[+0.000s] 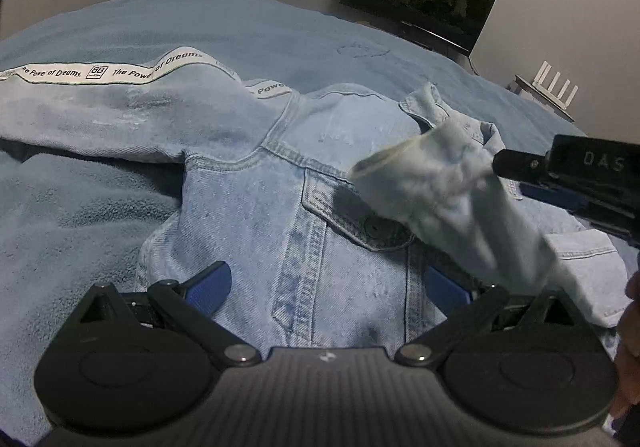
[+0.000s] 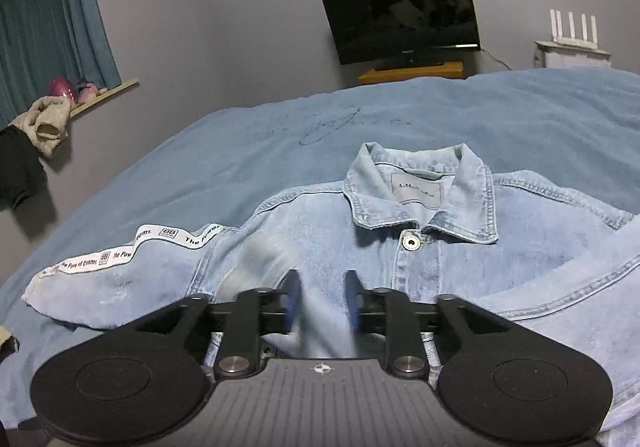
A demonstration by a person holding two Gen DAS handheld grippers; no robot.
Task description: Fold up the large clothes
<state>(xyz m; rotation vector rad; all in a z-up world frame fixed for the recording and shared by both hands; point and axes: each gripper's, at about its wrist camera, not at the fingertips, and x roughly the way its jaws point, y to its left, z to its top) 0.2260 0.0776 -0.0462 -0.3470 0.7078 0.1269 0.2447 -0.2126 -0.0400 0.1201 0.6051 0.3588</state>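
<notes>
A light blue denim jacket [image 2: 360,247] lies flat, front side up, on a bed with a blue blanket [image 2: 520,119]. Its collar [image 2: 424,191] is open and shows a white label. One sleeve [image 1: 100,115] is stretched out to the side, with a white strip of black words along it.

The left wrist view shows the left claw [image 1: 326,287] wide open over the jacket's chest pocket [image 1: 352,219], holding nothing. It also shows the right claw [image 1: 500,163] coming in from the side by the blurry cuff of the other sleeve [image 1: 460,203], lifted across the jacket.

The right wrist view shows the right claw [image 2: 322,299] partly open, with blurry cloth between its blue fingers [image 2: 292,299]. I cannot tell if they press on it. A dark TV [image 2: 400,11] stands by the wall.
</notes>
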